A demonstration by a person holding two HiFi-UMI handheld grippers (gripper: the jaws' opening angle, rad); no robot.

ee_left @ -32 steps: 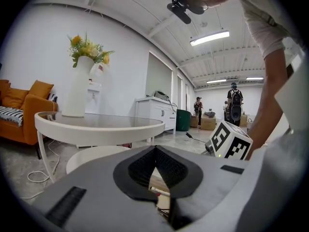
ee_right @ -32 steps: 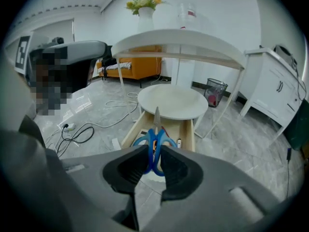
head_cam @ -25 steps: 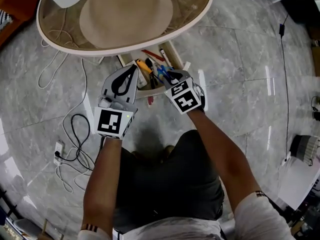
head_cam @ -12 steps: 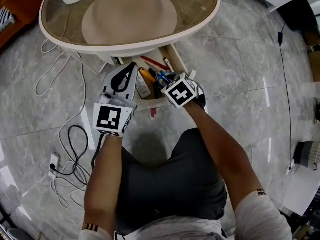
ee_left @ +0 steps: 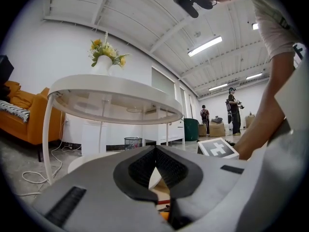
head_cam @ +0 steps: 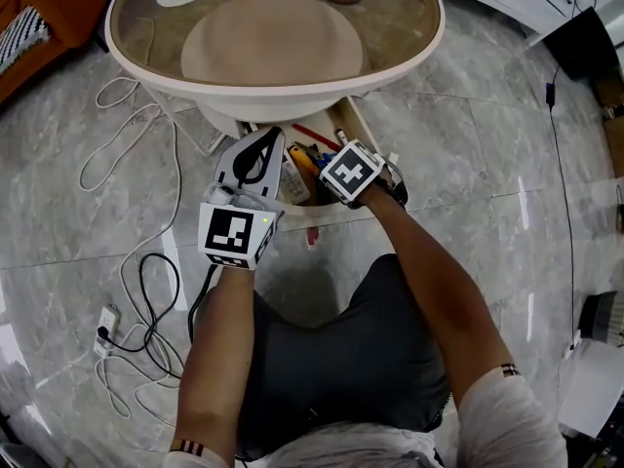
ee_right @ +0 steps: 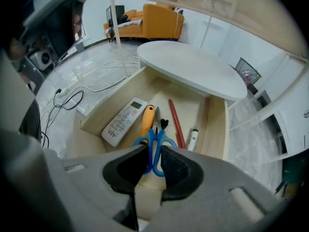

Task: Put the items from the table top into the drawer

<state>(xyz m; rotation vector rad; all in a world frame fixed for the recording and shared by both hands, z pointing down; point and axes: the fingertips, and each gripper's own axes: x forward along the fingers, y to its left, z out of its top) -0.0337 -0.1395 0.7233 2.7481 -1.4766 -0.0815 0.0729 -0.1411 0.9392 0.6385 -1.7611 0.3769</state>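
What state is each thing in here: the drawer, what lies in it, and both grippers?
Drawer: pulled open.
Remote control: flat in the drawer, buttons up.
Orange-handled tool: lying in the drawer.
Red pen: lying in the drawer.
White marker: lying in the drawer.
Blue scissors: blades closed, handles gripped.
Right gripper: shut on the scissors' handles, pointing down into the drawer.
Left gripper: shut, empty.

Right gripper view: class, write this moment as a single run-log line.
right gripper: shut on blue scissors, over open drawer | left gripper: shut, empty | drawer contents: remote, orange tool, red pen, marker
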